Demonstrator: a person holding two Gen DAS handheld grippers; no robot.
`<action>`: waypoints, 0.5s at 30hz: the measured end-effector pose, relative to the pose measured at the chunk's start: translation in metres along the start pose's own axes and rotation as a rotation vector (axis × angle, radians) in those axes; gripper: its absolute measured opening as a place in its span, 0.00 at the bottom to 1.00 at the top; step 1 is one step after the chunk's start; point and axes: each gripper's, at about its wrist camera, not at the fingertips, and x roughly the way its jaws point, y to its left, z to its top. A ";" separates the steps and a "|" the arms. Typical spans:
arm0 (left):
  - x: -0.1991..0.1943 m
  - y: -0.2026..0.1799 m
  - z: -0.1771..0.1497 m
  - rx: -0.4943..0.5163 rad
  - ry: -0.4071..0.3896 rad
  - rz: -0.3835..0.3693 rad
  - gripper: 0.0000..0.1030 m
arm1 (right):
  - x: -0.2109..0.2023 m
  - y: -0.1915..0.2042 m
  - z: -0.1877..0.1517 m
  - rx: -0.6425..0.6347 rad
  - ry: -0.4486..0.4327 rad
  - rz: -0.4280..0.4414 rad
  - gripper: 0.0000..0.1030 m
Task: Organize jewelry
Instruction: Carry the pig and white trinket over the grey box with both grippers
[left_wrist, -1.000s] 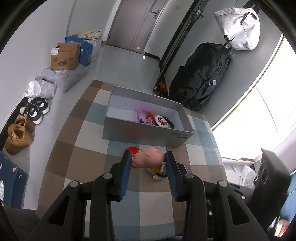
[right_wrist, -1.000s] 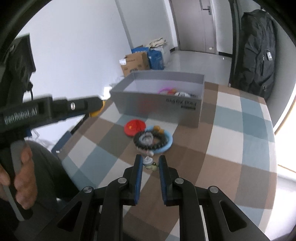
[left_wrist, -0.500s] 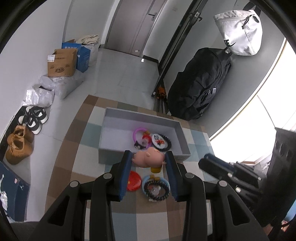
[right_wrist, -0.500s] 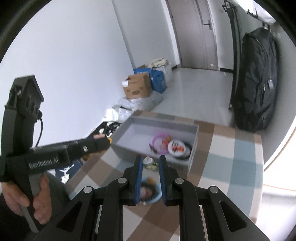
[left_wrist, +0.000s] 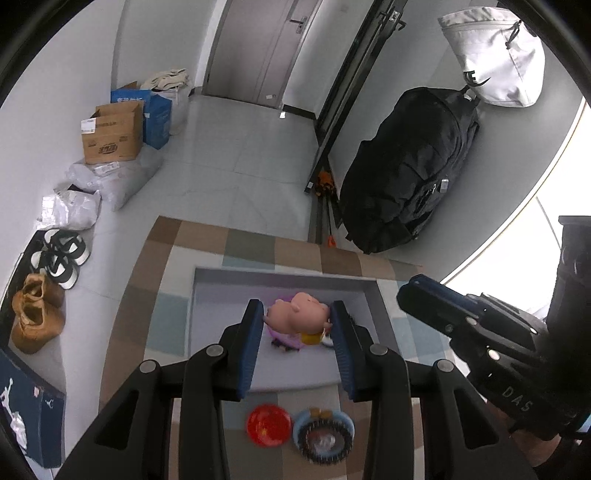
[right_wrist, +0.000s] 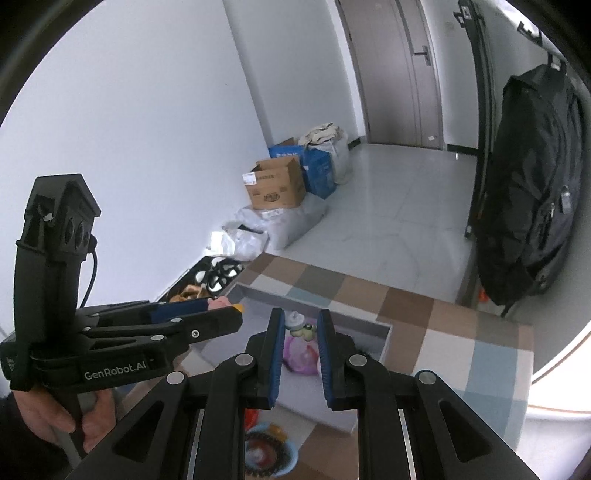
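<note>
My left gripper is shut on a pink pig figure with a yellow base, held above the open grey box. My right gripper is shut on a small white-and-green charm, also hanging over the grey box. Inside the box lies a pink-purple ring, partly hidden by the fingers. On the checked cloth in front of the box sit a red disc and a blue ring with a dark bead bracelet in it. The left gripper shows at the left of the right wrist view.
The box stands on a table with a brown, blue and white checked cloth. Beyond are a tiled floor, cardboard boxes, shoes, a black backpack and a white bag. A hand holds the left gripper's handle.
Both grippers have risen and moved forward with their loads, from above the items on the cloth to above the grey box. The red disc and bead bracelet stayed put.
</note>
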 end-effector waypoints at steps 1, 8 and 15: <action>0.003 0.000 0.001 0.002 0.006 -0.003 0.30 | 0.003 -0.003 0.001 0.004 0.003 0.003 0.16; 0.025 0.005 0.004 -0.001 0.049 0.005 0.30 | 0.020 -0.022 -0.002 0.058 0.024 0.011 0.16; 0.035 0.005 0.003 -0.013 0.075 -0.014 0.30 | 0.029 -0.029 -0.006 0.079 0.050 0.020 0.16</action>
